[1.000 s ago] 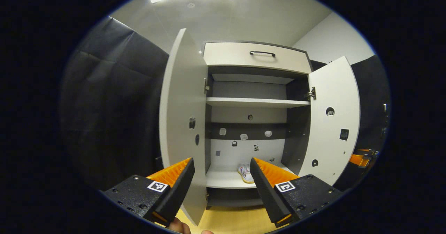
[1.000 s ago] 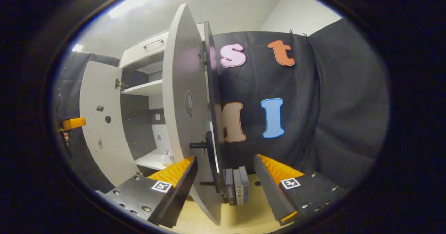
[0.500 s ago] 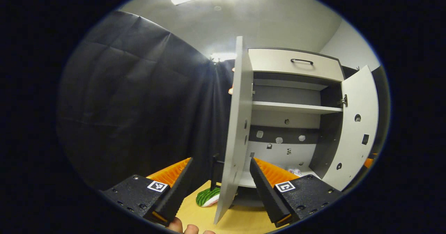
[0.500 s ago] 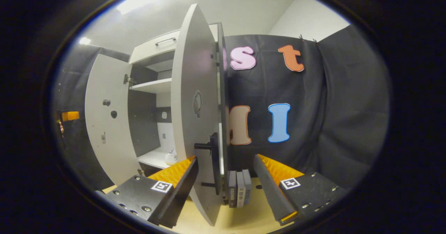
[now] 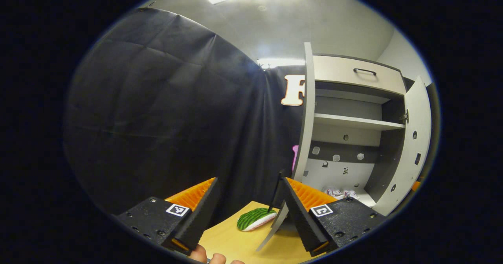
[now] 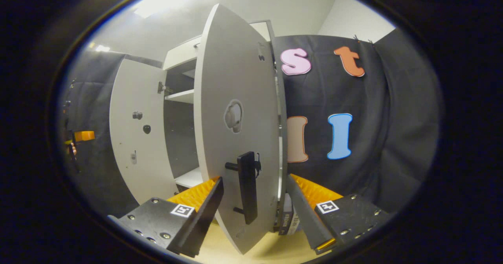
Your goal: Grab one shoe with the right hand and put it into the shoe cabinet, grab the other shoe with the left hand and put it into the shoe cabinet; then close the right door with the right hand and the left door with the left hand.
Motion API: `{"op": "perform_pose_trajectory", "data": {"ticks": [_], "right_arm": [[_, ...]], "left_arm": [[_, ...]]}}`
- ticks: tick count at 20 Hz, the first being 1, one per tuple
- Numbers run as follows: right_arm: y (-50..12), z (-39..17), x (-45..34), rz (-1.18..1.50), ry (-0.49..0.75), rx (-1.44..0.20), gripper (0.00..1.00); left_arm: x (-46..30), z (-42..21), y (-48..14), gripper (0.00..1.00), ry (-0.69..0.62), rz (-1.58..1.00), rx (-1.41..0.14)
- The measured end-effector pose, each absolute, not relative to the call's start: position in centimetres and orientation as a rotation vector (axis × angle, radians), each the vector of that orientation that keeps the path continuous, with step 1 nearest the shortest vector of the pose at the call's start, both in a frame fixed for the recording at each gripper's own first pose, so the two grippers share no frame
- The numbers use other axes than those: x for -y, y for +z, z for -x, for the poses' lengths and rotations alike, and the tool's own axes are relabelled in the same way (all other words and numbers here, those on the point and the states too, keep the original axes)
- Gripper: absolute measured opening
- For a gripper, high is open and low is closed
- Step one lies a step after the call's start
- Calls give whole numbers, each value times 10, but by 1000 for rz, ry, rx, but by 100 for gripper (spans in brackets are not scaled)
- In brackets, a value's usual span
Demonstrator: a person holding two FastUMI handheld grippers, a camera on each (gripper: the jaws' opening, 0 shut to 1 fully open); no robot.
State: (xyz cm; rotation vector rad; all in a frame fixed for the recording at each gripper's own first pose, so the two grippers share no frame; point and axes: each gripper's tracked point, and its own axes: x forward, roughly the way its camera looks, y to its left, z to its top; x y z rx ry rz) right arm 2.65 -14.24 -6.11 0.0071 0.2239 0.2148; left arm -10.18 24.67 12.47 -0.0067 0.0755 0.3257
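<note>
A: Two doors of the shoe cabinet point(image 5: 355, 110) stand open. Why is each gripper placed as it is?

B: The right gripper point(image 6: 255, 201) has its fingers spread on either side of the right door point(image 6: 235, 122), whose edge and black bar handle point(image 6: 247, 185) lie between them without either finger clearly pressing. Judged from the task, this placement readies a push to swing that door shut. The left gripper point(image 5: 249, 201), also spread and holding nothing, sits at the outer side of the left door point(image 5: 304, 130), seen nearly edge-on; its own closing turn appears to come afterwards.

A: Where are the shoes, relative to the cabinet?

B: A pale, patterned pair of shoes point(image 5: 340, 193) lies on the cabinet's bottom shelf, so the stowing steps look complete. How their long axes run is too small to tell.

A: And the doors' axes?

B: Each door's long axis is upright. The handle's bar is upright too, parallel to the door's free edge.

A: Anything else near the cabinet?

B: A green striped, watermelon-like object point(image 5: 255, 219) rests on the wooden floor outside the left door; some books point(image 6: 289, 219) stand beside the cabinet's right side.
</note>
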Motion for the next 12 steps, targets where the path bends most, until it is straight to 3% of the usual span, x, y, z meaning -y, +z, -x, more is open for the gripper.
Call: {"op": "perform_pose_trajectory", "data": {"ticks": [2,5,6,10,12], "right_arm": [[-63,-32,130,-5,238,-225,97],[-66,-40,114,-16,270,-227,97],[-67,-43,107,-20,280,-226,97],[-72,-55,81,-23,317,-229,97],[-74,-60,64,-31,351,-231,97]], "left_arm": [[-255,107,127,100,345,7,-68],[-265,112,125,92,366,8,-72],[-267,113,124,96,369,7,-75],[-275,116,117,93,383,-8,-90],[-279,117,113,96,391,-21,-105]]}}
